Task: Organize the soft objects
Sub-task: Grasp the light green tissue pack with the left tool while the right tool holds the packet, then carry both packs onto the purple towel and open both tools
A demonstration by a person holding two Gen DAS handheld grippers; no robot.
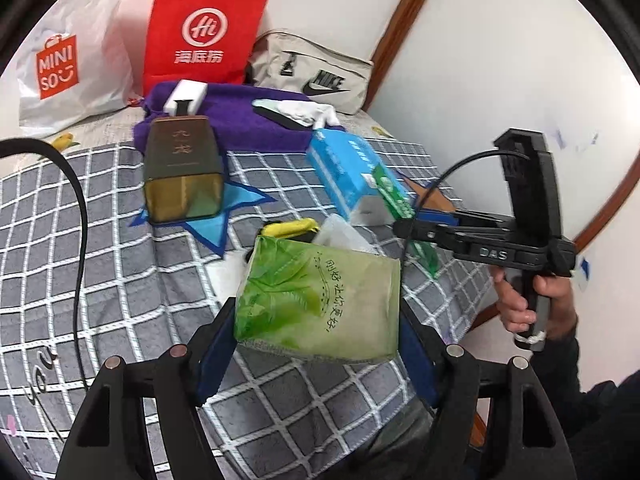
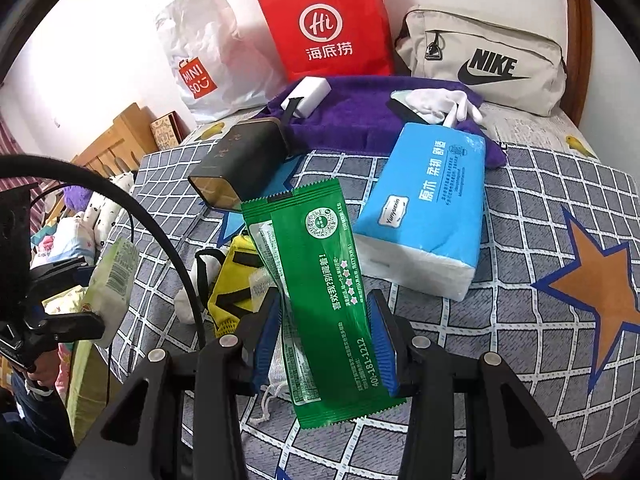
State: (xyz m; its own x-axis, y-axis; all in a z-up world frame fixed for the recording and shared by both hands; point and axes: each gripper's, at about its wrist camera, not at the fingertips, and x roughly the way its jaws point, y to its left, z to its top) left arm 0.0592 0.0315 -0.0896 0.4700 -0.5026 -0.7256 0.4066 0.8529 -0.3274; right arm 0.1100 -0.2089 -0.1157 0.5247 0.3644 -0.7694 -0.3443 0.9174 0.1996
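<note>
My left gripper [image 1: 316, 340] is shut on a light green tissue pack [image 1: 320, 300] and holds it above the checked blanket [image 1: 100, 260]; the pack also shows in the right wrist view [image 2: 114, 280]. My right gripper [image 2: 324, 340] is shut on a dark green wet-wipe packet [image 2: 320, 300], lifted off the bed. In the left wrist view the right gripper [image 1: 408, 232] is at the right. A blue tissue pack [image 2: 428, 208] lies on the blanket behind it. A yellow pouch [image 2: 232, 284] lies beside the packet.
A dark box [image 2: 240, 164], a purple towel [image 2: 360, 116] with a white block [image 2: 308, 92] and white gloves [image 2: 436, 104] lie further back. A red bag [image 2: 328, 24], a white Miniso bag [image 2: 200, 60] and a Nike pouch [image 2: 484, 60] stand against the wall.
</note>
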